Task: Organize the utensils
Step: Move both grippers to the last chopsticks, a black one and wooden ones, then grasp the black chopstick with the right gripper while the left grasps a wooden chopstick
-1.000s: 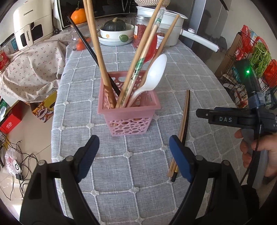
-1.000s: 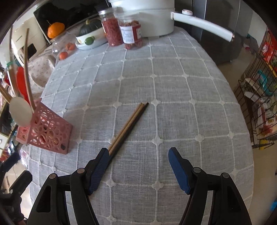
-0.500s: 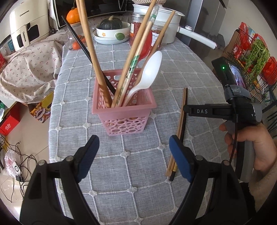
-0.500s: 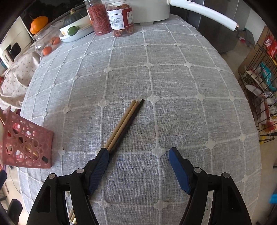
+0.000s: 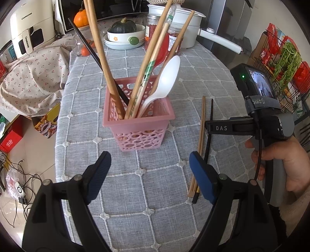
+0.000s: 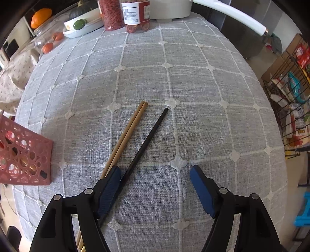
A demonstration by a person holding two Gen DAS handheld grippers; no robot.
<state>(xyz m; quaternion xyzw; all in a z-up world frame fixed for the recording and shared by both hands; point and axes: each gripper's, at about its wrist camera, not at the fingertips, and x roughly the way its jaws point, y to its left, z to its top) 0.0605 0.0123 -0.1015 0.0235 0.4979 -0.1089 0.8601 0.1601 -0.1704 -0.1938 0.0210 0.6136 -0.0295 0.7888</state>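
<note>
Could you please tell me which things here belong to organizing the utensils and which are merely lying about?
Belonging to the job:
pink basket
white spoon
wooden chopsticks
black chopstick

Lying about:
squash bowl
jars
white pot
floral cloth

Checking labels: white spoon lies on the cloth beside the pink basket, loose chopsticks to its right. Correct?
Not quite. The left wrist view shows the white spoon standing in the pink basket, not on the cloth. The loose chopsticks do lie to the basket's right.
</note>
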